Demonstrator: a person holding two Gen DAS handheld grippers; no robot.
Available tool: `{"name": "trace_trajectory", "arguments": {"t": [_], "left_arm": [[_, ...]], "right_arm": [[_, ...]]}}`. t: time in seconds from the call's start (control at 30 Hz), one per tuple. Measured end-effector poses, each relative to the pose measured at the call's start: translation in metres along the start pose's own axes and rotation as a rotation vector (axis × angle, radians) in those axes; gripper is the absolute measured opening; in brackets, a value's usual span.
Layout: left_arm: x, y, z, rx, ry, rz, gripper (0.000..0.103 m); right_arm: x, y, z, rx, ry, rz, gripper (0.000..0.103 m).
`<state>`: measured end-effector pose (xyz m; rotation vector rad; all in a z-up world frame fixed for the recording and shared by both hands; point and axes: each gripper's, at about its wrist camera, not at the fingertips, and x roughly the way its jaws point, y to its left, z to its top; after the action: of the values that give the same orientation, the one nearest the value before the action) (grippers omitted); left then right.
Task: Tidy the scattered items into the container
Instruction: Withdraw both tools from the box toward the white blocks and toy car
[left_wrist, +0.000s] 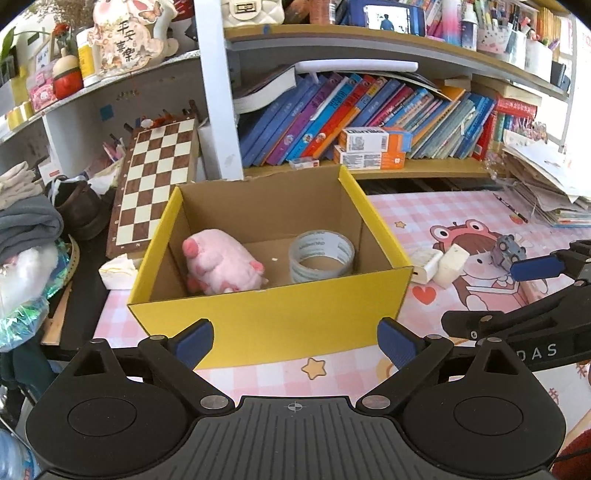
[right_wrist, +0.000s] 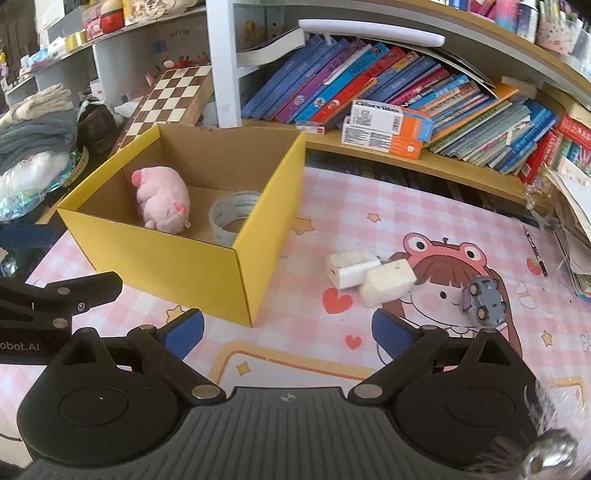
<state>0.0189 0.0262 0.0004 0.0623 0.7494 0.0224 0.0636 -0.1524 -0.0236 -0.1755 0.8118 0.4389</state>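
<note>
Yellow cardboard box (right_wrist: 207, 266) on the pink bench, holding pink plush pig (right_wrist: 162, 199) lying lengthwise near-to-far and clear tape roll (right_wrist: 232, 214), grey toy car (right_wrist: 485, 301) tipped up right of two white blocks (right_wrist: 369, 277), left gripper (left_wrist: 295, 343) and right gripper (right_wrist: 288, 332) jaws apart, empty.

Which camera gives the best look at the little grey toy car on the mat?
The right wrist view: the grey toy car shows whole, lying on its side with wheels visible. In the left wrist view it is small at the far right edge, partly covered by the right tool's finger.
</note>
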Motion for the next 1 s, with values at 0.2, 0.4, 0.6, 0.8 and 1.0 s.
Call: {"name": "trace_trajectory", "arguments": {"t": [0.2, 0.4, 0.6, 0.8, 1.0], "left_arm": [[0.000, -0.016, -0.002, 0.007, 0.015, 0.004, 0.097], [0.000, -0.033, -0.003, 0.018, 0.025, 0.005, 0.097], [0.003, -0.051, -0.002, 0.026, 0.035, -0.004, 0.097], [0.007, -0.073, 0.001, 0.057, 0.039, -0.019, 0.097], [0.012, -0.094, 0.005, 0.090, 0.048, -0.023, 0.098]], "right_arm": [[-0.005, -0.015, -0.009, 0.026, 0.001, -0.003, 0.098], [-0.011, -0.032, -0.016, 0.054, -0.005, -0.016, 0.099], [-0.018, -0.052, -0.023, 0.079, -0.021, -0.041, 0.099], [-0.022, -0.075, -0.030, 0.107, -0.021, -0.055, 0.099], [-0.022, -0.095, -0.034, 0.129, -0.024, -0.058, 0.099]]}}
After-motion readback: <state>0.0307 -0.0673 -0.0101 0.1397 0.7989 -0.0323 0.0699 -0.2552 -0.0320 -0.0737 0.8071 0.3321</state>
